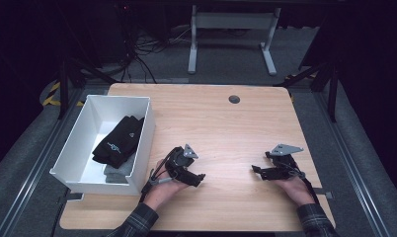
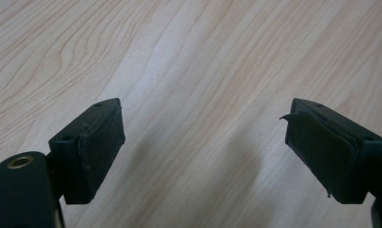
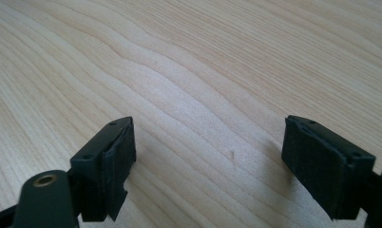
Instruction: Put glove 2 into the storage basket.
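Note:
My left gripper [image 1: 199, 178] rests low over the wooden table [image 1: 226, 128], just right of the white bin [image 1: 142, 133], and points toward the table's middle. Its jaws stand wide apart in the left gripper view [image 2: 203, 142], with nothing but bare wood between the pads [image 2: 103, 142]. My right gripper [image 1: 258, 171] lies near the table's front right, pointing left. In the right gripper view [image 3: 208, 161] its jaws are also spread wide over bare wood, holding nothing. Inside the bin lie black gloves [image 1: 118, 139] on a grey cloth [image 1: 116, 173].
The white bin stands at the table's left edge. A round dark cable hole [image 1: 234, 99] sits near the far edge. Beyond the table stand a white desk frame [image 1: 231, 34] and tangled cables [image 1: 147, 49] on the floor.

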The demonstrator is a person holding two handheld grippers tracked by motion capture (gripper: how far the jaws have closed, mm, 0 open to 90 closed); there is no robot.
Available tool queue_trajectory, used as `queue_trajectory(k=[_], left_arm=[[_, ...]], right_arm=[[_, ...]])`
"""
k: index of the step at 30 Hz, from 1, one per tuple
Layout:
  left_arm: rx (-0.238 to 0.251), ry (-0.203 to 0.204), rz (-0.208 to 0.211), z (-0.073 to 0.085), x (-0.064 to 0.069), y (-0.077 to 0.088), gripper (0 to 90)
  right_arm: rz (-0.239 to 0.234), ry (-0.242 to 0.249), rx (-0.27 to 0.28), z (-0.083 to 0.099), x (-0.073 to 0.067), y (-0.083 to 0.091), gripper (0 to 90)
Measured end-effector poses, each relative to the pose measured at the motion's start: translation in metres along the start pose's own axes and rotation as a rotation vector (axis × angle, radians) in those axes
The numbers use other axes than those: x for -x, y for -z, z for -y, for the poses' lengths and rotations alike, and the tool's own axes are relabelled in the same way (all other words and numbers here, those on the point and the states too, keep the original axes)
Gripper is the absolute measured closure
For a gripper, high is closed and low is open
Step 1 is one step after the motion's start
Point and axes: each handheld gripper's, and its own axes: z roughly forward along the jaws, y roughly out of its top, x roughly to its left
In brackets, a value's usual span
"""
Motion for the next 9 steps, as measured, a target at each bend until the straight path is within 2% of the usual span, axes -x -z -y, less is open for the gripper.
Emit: queue_trajectory(k=[5,9], left_arm=[[-0.032,-0.018,-0.018,0.0042,0.0031,-0.0096,8.1],[-0.029,-0.033,-0.026,0.0053,0.0039,-0.0105,6.5]], right_arm=[[-0.004,0.002,0.000,0.0001,-0.0001,0.0000,19.4],[-0.007,0.003,0.000,0.0000,-0.0003,-0.0001,19.4]])
